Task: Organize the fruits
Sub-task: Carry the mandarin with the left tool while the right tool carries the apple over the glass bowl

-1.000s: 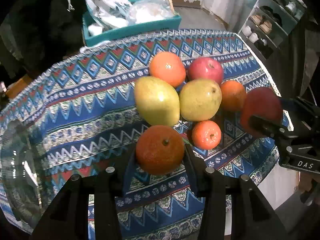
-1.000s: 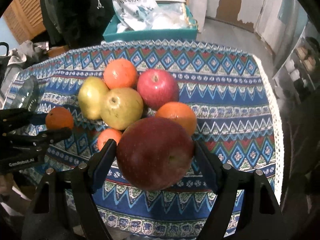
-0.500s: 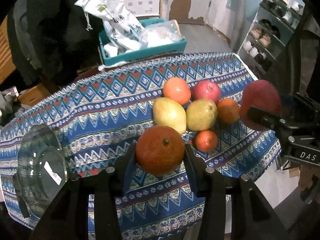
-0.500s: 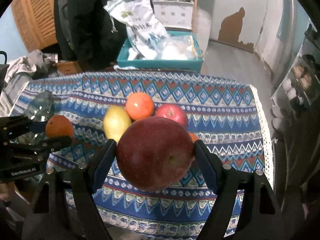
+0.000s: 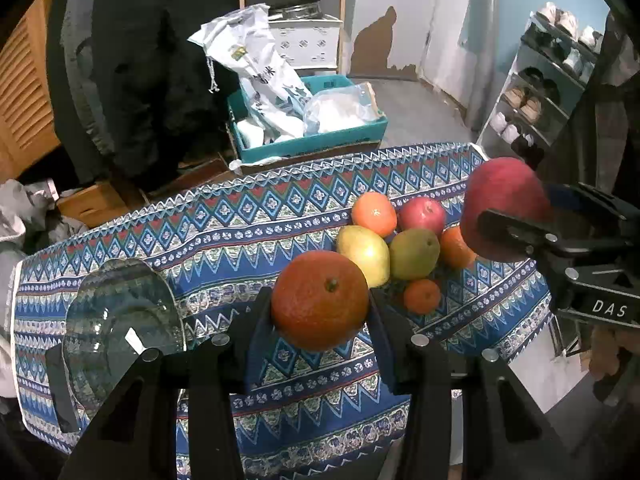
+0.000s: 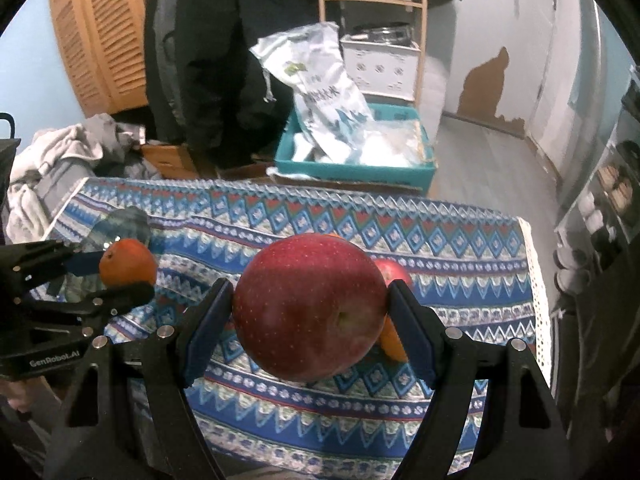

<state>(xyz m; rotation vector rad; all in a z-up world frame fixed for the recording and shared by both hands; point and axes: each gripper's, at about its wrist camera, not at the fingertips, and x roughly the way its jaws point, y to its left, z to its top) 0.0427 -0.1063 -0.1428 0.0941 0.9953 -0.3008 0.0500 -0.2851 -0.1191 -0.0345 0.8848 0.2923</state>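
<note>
- The left gripper (image 5: 320, 312) has its black fingers (image 5: 256, 320) clamped on a round, deep-orange orange (image 5: 320, 300), held in the air above the bench (image 5: 224, 232), which is covered by a blue, white and red patterned cloth.
- The right gripper (image 6: 310, 312) has its fingers (image 6: 208, 320) closed on a large dark-red apple (image 6: 310, 306), also held clear of the cloth.
- In the left wrist view the right gripper and its apple show at the right edge, beyond the bench's right end.
- On the cloth, toward the right end, lies a tight cluster of fruit: two yellow-green pears (image 5: 364, 254) side by side, a smaller red apple (image 5: 422, 216) and an orange (image 5: 374, 214) behind them, another orange at the right, and a small orange (image 5: 422, 296) in front.
- A clear glass bowl (image 5: 120, 320) sits at the left end of the bench, well apart from the cluster.
- Behind the bench stands a teal crate (image 5: 312, 144) holding white plastic bags.
</note>
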